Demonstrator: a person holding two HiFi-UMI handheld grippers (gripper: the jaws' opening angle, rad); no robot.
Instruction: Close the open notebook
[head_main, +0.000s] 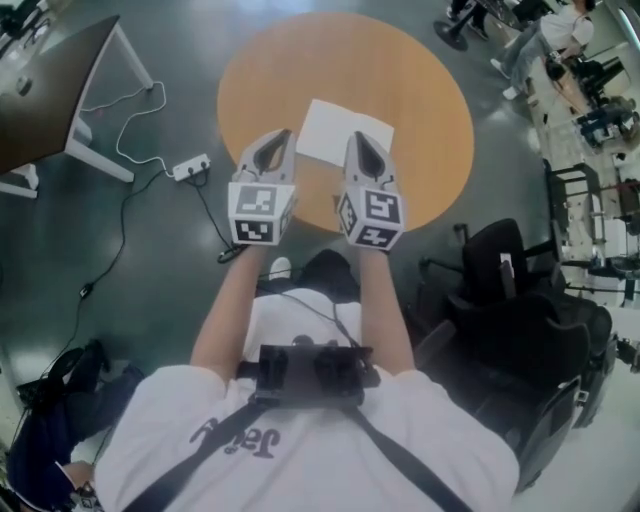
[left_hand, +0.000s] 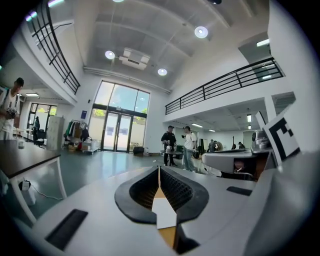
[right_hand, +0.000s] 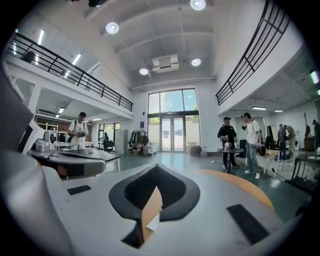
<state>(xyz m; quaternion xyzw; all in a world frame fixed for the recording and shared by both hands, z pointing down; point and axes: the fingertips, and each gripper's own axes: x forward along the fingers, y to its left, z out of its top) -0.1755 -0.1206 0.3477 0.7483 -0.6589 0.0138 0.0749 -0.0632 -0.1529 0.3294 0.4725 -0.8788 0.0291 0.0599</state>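
At the notebook's (head_main: 345, 128) near edge, left gripper (head_main: 282, 138) and right gripper (head_main: 357, 139) hang clenched, empty.

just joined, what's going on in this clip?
A person holds a two-jaw gripper in each hand above the near side of a round wooden table. A white notebook lies flat on it. The left gripper and right gripper sit side by side, both shut and empty, tips pointing toward the notebook. Neither grips it, so the closing looks not yet begun.
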